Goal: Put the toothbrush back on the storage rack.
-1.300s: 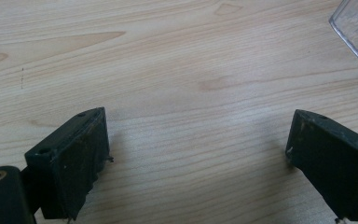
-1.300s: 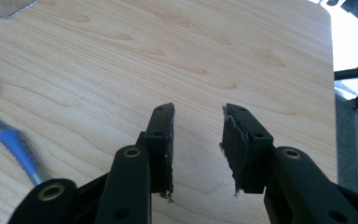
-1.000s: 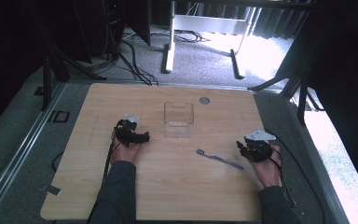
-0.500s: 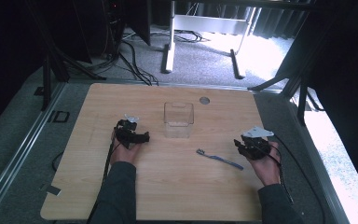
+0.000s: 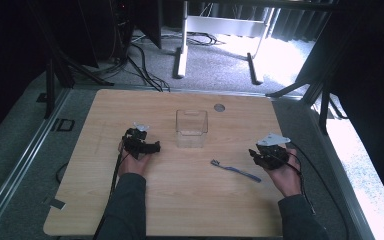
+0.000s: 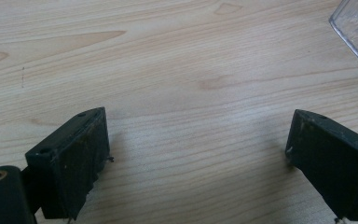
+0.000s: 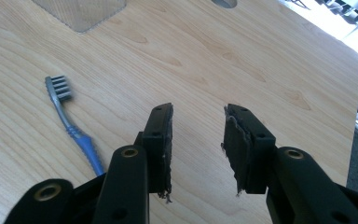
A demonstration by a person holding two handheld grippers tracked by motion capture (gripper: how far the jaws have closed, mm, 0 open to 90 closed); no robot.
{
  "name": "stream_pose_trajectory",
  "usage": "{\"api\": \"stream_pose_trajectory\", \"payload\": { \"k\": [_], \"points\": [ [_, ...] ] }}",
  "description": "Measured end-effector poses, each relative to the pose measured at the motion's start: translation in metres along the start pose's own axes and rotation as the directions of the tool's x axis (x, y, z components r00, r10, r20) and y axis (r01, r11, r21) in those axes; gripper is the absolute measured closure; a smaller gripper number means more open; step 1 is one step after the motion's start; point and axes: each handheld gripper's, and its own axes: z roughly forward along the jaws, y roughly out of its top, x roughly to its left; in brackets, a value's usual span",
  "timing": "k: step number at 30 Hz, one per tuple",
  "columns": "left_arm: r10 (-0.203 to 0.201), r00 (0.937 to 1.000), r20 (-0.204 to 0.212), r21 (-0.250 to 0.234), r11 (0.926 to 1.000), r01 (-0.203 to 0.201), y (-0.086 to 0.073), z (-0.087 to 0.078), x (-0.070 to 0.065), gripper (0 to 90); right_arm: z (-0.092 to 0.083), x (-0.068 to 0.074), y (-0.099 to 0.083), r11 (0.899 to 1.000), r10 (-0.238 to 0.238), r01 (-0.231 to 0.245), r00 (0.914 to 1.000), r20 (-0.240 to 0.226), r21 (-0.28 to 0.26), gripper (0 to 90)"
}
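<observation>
With both our left gripper [image 5: 152,147] and right gripper [image 7: 196,140] agape and empty, the flat toothbrush [image 5: 235,171] near the table's [image 5: 130,210] right edge may skid if we pinch it off-centre.

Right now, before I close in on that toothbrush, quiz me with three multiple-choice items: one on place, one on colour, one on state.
1. The toothbrush lies:
A. inside the clear container
B. on the table, apart from the container
C. between jaws

2. Its handle is:
A. red
B. blue
C. green

3. The right gripper is:
A. open, holding nothing
B. shut on the toothbrush
C. shut on the container

Answers:
1 B, bare wood lies around it.
2 B, blue handle, grey head.
3 A, only wood shows between its jaws.
</observation>
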Motion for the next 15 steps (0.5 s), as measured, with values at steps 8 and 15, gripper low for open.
{"api": "stream_pose_trajectory", "payload": {
  "k": [8, 15],
  "points": [
    [-0.009, 0.9999, -0.007, -0.007, 0.9999, 0.009, -0.0007, -0.0006, 0.0001, 8.6, -0.0033, -0.0026, 0.0033, 1.0, 0.005, -0.005, 0.9994, -0.034, -0.008, 61.9],
    [-0.018, 0.9997, -0.018, -0.013, 0.9997, 0.018, -0.0013, -0.0019, 0.0008, 11.8, -0.007, -0.0047, 0.0073, 1.0, 0.011, -0.011, 0.999, -0.044, -0.011, 61.6]
  ]
}}
